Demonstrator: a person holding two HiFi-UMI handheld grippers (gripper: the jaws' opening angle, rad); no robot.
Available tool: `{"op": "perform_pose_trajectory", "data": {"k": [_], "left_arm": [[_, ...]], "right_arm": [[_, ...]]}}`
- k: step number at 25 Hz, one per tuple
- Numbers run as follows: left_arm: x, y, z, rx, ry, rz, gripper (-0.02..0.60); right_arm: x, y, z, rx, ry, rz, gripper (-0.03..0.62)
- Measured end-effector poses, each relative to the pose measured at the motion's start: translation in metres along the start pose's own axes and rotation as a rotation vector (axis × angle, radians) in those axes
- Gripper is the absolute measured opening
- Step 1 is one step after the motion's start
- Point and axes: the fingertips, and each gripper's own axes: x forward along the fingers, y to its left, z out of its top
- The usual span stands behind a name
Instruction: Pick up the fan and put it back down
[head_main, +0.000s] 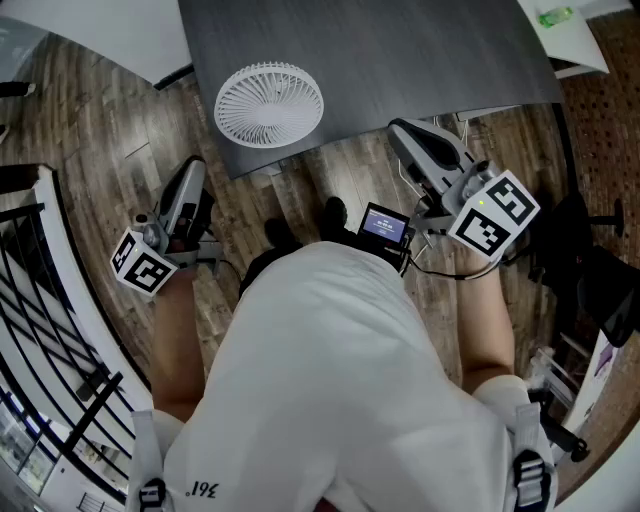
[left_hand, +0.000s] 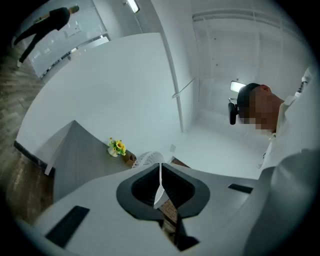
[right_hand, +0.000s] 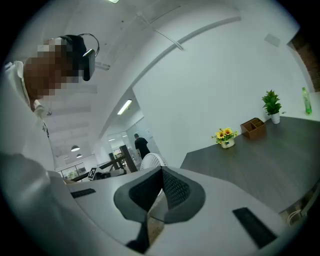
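White fan (head_main: 270, 104) lies untouched near the corner of the grey table (head_main: 400, 50). Closed and empty: left gripper (head_main: 192, 170), right gripper (head_main: 402, 132), both short of it. Likely the approach step; jaws must open first.

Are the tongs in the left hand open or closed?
Shut. In the left gripper view, the left tongs show jaws pressed together along a thin line, nothing between them.

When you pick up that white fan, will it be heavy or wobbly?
Probably light: the fan looks like thin white plastic. Its slim grille ribs might bend if squeezed. Near the table edge, a push could topple it.
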Motion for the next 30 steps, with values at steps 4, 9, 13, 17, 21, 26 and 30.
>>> {"op": "perform_pose_trajectory", "data": {"k": [4,9,13,17,21,26,30], "left_arm": [[0.003,-0.002,0.0,-0.002,0.001,-0.015,0.011],[0.005,0.0,-0.003,0.005,0.006,0.004,0.012],[0.002,0.0,0.001,0.013,-0.006,0.011,0.014],[-0.002,-0.002,0.006,0.025,-0.026,0.017,0.017],[-0.003,-0.001,0.011,0.034,-0.04,0.019,0.052],[-0.001,0.0,0.01,0.063,-0.021,0.024,0.095],[0.003,-0.002,0.009,0.07,-0.019,0.022,0.117]], "right_arm": [[0.001,0.001,0.0,-0.025,0.004,-0.004,0.008],[0.0,0.001,-0.002,-0.041,0.013,-0.008,0.008],[0.002,0.0,-0.003,-0.038,0.015,-0.016,0.008],[0.0,-0.005,-0.002,-0.014,-0.002,-0.023,0.011],[0.0,-0.008,0.0,-0.023,-0.01,-0.033,0.023],[0.004,-0.011,-0.006,-0.02,0.002,-0.04,0.1],[0.002,-0.011,-0.011,-0.019,0.003,-0.037,0.123]]}}
